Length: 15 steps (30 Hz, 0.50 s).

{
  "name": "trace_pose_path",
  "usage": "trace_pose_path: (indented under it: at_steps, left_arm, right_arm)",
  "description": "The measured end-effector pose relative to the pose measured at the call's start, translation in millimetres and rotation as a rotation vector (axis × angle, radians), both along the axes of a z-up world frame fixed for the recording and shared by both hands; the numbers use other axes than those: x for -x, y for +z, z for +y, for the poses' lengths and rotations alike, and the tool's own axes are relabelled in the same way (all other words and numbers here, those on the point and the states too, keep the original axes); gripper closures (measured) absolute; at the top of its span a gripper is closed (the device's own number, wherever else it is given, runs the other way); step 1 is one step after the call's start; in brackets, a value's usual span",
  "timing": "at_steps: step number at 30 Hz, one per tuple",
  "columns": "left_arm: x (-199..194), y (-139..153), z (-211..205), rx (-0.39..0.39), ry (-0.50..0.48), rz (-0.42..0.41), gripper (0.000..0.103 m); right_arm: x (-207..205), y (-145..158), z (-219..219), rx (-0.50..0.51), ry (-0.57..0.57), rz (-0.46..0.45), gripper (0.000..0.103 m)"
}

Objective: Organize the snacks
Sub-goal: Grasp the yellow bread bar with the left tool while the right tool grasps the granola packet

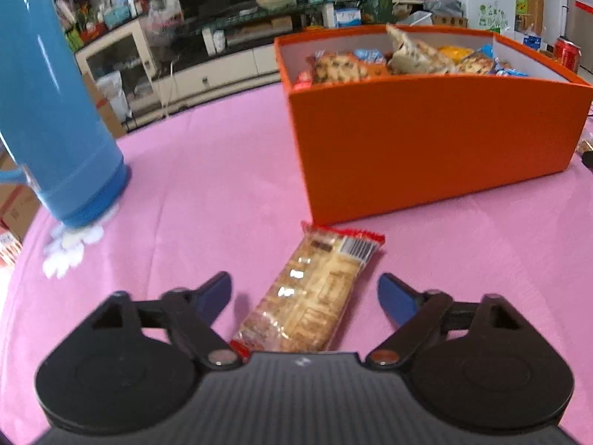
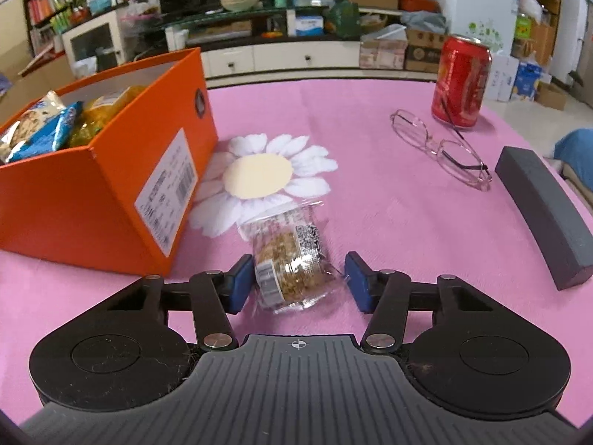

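An orange box (image 1: 426,141) holding several snack packs stands on the pink tablecloth; it also shows in the right wrist view (image 2: 92,193) at the left. My left gripper (image 1: 304,296) is open, its blue fingers on either side of a long cracker pack (image 1: 315,296) with red ends lying on the cloth in front of the box. My right gripper (image 2: 299,282) is open around a clear-wrapped round oat snack (image 2: 292,263) lying beside the box; the left pad touches or nearly touches the wrapper, the right pad stands apart from it.
A blue thermos jug (image 1: 52,111) stands at the left. A red can (image 2: 461,81), a pair of glasses (image 2: 441,148) and a dark grey case (image 2: 545,215) lie at the right. A daisy print (image 2: 259,178) marks the cloth. Room clutter lies beyond the table.
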State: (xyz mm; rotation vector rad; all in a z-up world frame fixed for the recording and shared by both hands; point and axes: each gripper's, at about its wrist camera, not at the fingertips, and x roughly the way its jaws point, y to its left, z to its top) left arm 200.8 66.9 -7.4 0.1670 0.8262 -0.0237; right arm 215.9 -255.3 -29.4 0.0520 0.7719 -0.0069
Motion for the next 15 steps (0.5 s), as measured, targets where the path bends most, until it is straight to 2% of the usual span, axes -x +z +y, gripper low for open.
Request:
trace_pose_path:
  at_steps: [2,3,7,15]
  left_arm:
    - [-2.5,0.8,6.2,0.067,0.010,0.019,0.028]
    - [-3.3,0.9,9.4,0.097,0.016,0.029,0.030]
    - [-0.1,3.1,12.1,0.123,0.026,0.034,0.045]
    - [27.6,6.0,-2.9,0.142,-0.011,0.056,0.047]
  right_arm:
    - [1.8,-0.2,1.5,0.010,0.004,0.004,0.066]
    - [3.1,0.0,2.2,0.009,0.005,0.005,0.066]
    - [8.1,-0.7,8.0,0.033,0.008,0.000,0.066]
    - [32.0,3.2,16.2,0.017,0.019,0.018,0.068]
